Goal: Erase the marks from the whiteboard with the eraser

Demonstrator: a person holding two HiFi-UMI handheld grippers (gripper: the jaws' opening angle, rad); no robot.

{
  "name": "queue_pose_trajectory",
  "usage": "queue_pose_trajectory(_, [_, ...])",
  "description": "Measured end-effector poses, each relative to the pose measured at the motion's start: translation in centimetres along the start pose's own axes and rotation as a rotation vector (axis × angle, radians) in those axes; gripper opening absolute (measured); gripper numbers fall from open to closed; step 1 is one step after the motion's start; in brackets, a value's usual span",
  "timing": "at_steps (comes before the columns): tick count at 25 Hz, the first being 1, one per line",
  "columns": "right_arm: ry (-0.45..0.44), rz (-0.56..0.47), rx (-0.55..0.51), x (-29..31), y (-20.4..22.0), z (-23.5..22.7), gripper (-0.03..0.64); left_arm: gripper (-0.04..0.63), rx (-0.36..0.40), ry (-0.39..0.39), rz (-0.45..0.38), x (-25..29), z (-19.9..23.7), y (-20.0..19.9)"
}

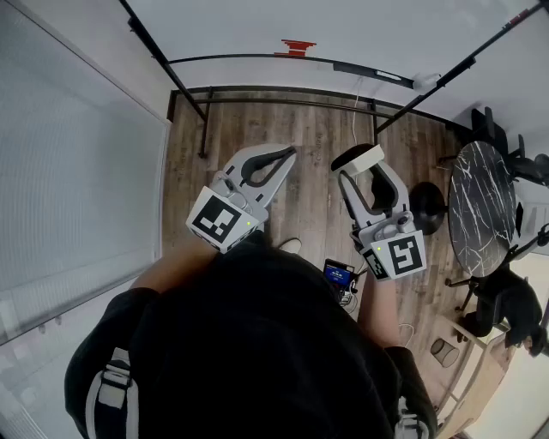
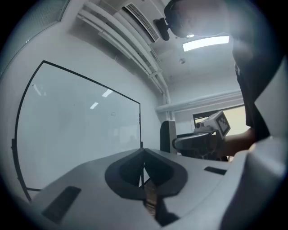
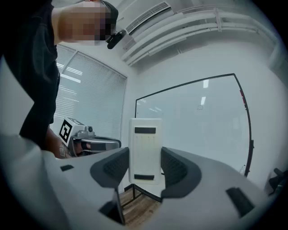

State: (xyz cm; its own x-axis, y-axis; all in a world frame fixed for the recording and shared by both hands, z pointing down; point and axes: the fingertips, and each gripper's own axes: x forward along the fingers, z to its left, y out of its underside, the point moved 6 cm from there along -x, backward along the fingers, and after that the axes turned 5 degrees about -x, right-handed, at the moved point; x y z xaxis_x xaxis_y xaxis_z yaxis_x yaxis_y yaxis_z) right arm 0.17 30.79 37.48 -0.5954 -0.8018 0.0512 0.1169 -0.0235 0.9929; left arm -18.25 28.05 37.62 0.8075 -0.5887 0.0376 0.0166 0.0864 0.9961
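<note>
The whiteboard (image 1: 343, 26) stands ahead on a black frame, with a small red mark (image 1: 298, 45) on it. In the right gripper view the whiteboard (image 3: 198, 121) shows a faint small mark (image 3: 200, 108) and red strokes near its right edge (image 3: 242, 96). My right gripper (image 1: 362, 163) is shut on the white eraser (image 1: 367, 158), held upright between the jaws, short of the board. The eraser (image 3: 145, 150) fills the gap of the right gripper (image 3: 145, 167). My left gripper (image 1: 287, 156) hangs beside it, shut and holding nothing. Seen from the left gripper (image 2: 143, 168), its jaws meet, and the whiteboard (image 2: 81, 130) lies left.
The board's black stand legs (image 1: 204, 120) rest on the wooden floor (image 1: 309, 197). A round dark marble table (image 1: 482, 206) and a black round base (image 1: 426, 208) sit at the right. Window blinds (image 1: 77, 171) run along the left. A small blue-screened device (image 1: 339, 276) lies near my feet.
</note>
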Motion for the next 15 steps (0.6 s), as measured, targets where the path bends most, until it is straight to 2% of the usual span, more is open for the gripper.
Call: queue_pose_trajectory(15, [-0.020,0.030,0.059,5.1,0.5,1.4,0.221,0.005,-0.009,-0.008,-0.009,-1.6,5.0,-0.2])
